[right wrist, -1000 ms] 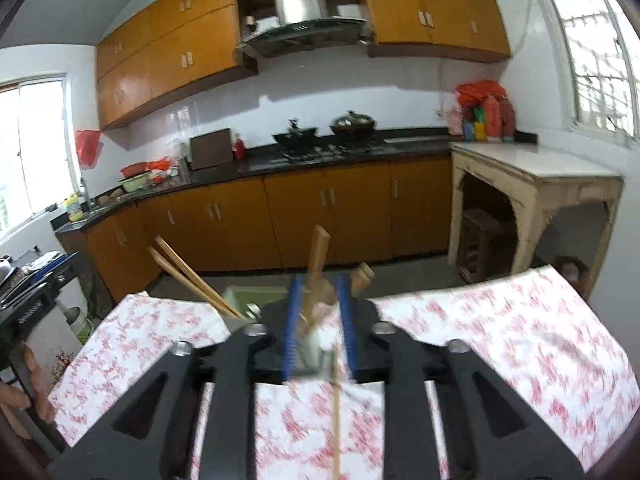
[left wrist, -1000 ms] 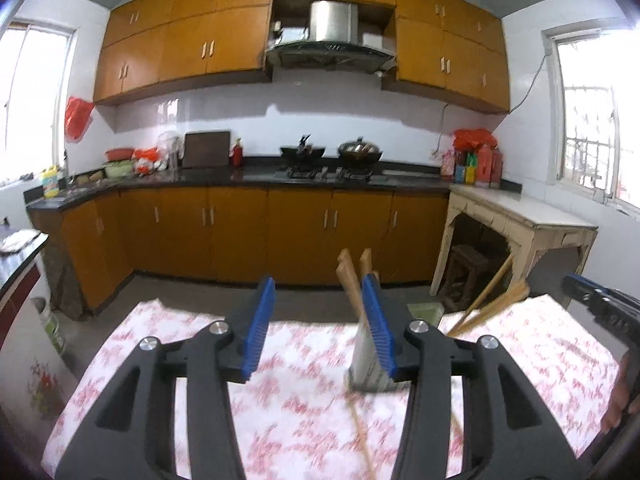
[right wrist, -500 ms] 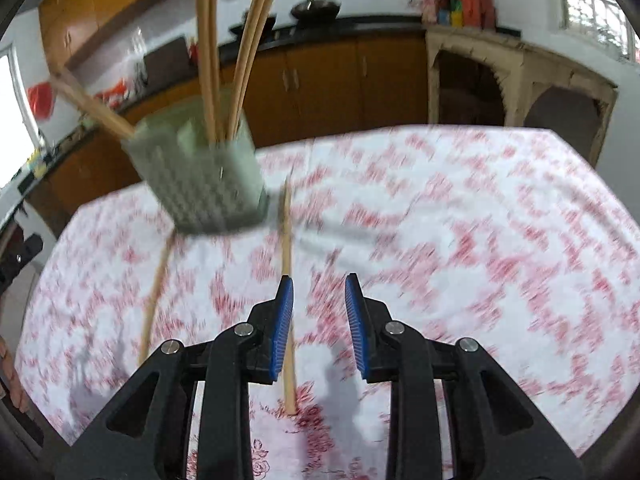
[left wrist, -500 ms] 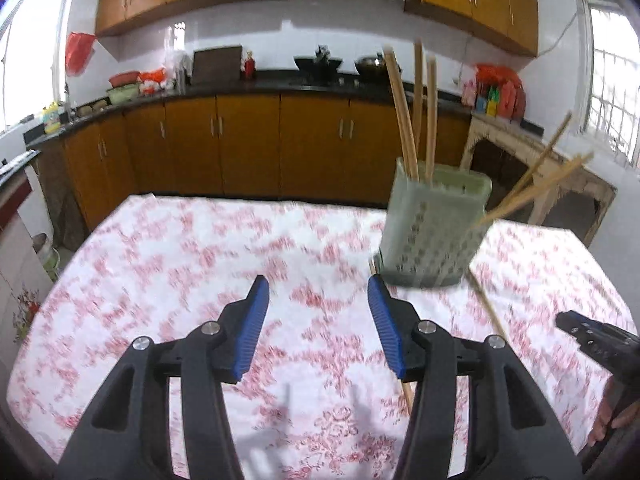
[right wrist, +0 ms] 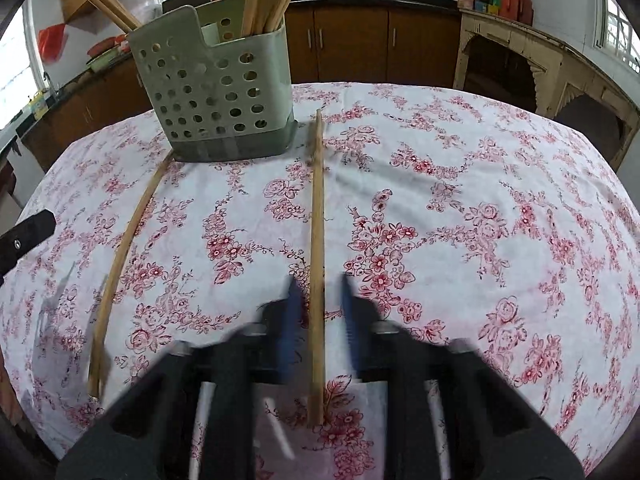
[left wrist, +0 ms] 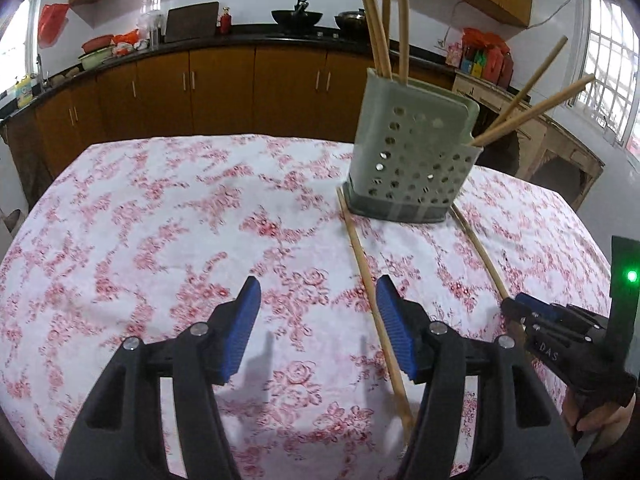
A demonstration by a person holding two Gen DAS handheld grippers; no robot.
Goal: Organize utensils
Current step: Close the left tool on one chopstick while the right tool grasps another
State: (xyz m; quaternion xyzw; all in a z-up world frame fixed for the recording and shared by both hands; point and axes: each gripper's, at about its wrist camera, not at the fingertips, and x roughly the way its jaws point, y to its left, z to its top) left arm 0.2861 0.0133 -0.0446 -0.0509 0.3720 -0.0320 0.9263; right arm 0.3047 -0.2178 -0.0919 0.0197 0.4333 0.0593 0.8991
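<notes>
Chopstick at the moment of pick-up. The right gripper straddles its near half. The jaws have just been closing with the stick between them, and through the blur a narrow gap shows on either side, so the pads do not yet visibly press on it. The left gripper hovers over the cloth with its jaws spread. They have just been opening, and nothing is gripped. The second chopstick lies flat just inside the right-hand pad. Both loose sticks point away from the grippers, their far ends touching or just beside the base of the holder. The holder is a grey-green perforated caddy standing upright near the far edge of the table. Stowed chopsticks show the work done so far: three stand upright in the taller compartment and two lean outward from the lower one. Judged from this layout, the task is well advanced. Two sticks remain to be lifted and dropped in, one for each hand, and no other utensil is in view on the cloth. Legible writing is limited to "DAS", moulded on the right gripper's body in the left view, beside a lit green lamp. Labels on the packets at the far counter are too small to read.
</notes>
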